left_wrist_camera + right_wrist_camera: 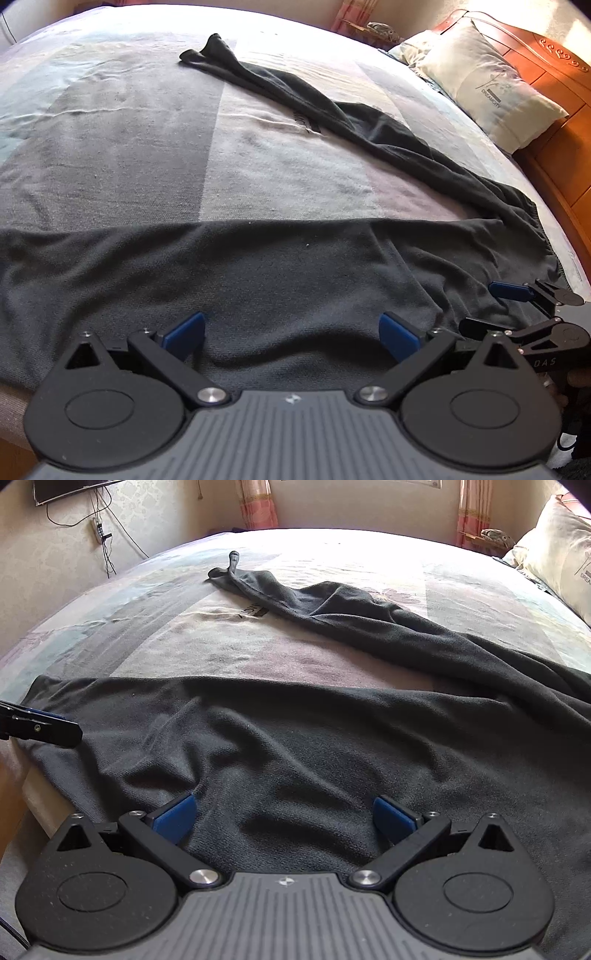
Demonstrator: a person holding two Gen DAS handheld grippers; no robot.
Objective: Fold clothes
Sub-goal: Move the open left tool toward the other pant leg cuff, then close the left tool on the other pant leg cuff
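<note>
Left wrist view: my left tongs (pixel 291 334) and right tongs (pixel 286 814) hover spread apart over dark trousers (pixel 258 269) on the bed (pixel 129 147).

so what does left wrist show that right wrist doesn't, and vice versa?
Left wrist only: the orange wooden headboard, the whole pillow, and the right gripper seen from the side over the garment's right end.

Right wrist only: the wall with cables and a power strip, a screen corner, and the garment's left end with one of the left gripper's fingers beside it.

Both: the dark garment spread on the bed, its long part trailing away; both grippers open.
</note>
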